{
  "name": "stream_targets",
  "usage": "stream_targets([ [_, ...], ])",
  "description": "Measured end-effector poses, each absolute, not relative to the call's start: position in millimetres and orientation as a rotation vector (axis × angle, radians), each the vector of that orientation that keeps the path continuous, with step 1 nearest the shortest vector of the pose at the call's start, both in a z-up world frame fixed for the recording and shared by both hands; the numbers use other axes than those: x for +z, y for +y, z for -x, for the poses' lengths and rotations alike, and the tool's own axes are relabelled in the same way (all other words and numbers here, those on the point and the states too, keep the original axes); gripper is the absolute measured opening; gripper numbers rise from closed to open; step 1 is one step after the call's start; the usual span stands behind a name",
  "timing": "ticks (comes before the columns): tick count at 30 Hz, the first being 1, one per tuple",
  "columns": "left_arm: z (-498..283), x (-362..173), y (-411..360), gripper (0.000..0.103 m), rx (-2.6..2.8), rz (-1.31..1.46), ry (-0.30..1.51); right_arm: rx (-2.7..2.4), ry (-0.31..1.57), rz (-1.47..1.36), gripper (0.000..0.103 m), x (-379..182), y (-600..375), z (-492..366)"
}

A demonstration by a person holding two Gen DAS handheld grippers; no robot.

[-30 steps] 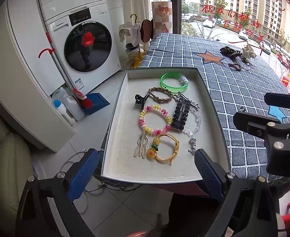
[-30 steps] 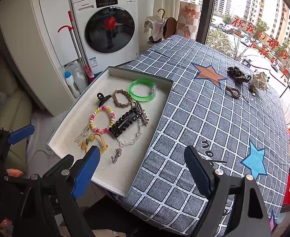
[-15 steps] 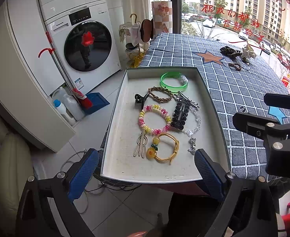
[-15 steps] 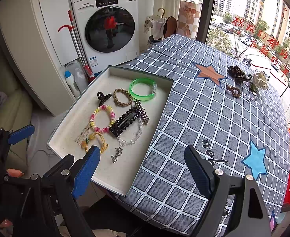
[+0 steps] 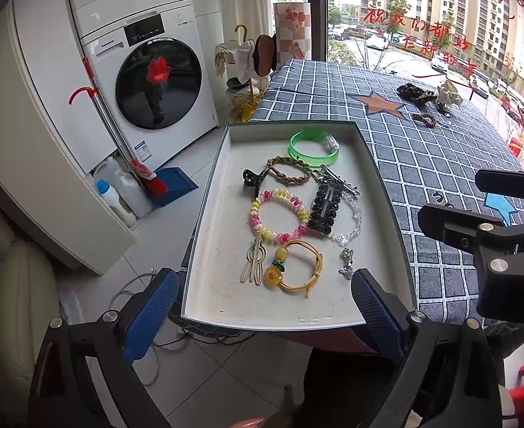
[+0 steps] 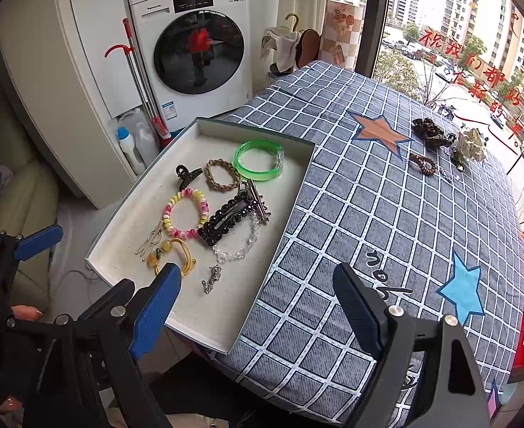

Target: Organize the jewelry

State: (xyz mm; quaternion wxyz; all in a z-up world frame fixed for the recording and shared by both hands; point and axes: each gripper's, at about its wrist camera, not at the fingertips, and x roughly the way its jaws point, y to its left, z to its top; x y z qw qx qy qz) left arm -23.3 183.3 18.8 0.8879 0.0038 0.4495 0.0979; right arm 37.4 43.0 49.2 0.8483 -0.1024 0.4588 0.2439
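A shallow white tray [image 5: 222,178] [image 6: 126,221] sits at the table's near left edge. It holds a green bangle [image 5: 313,148] [image 6: 258,164], a brown braided band [image 5: 288,170], a pink-yellow bead bracelet [image 5: 279,220] [image 6: 186,213], a black beaded clip [image 5: 325,207] [image 6: 228,218], a clear bead bracelet [image 6: 238,244], a yellow cord bracelet [image 5: 295,267] and a small silver charm [image 6: 212,278]. More jewelry lies far right on the cloth: a dark scrunchie [image 6: 433,132] and a brown bead bracelet [image 6: 423,164]. My left gripper [image 5: 262,306] is open and empty before the tray. My right gripper [image 6: 258,303] is open and empty.
The table wears a grey checked cloth [image 6: 386,214] with star patches. A washing machine [image 6: 194,53], a red-handled mop [image 5: 119,132] and bottles [image 5: 115,196] stand on the floor to the left. A window [image 6: 458,53] is behind the table.
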Motion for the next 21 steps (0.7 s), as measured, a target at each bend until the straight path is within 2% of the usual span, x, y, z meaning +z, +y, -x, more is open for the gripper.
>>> stream_targets([
  [21, 21.9, 18.5, 183.9, 0.102, 0.209, 0.001, 0.931, 0.517, 0.972, 0.215, 0.089, 46.9, 42.1, -38.6],
])
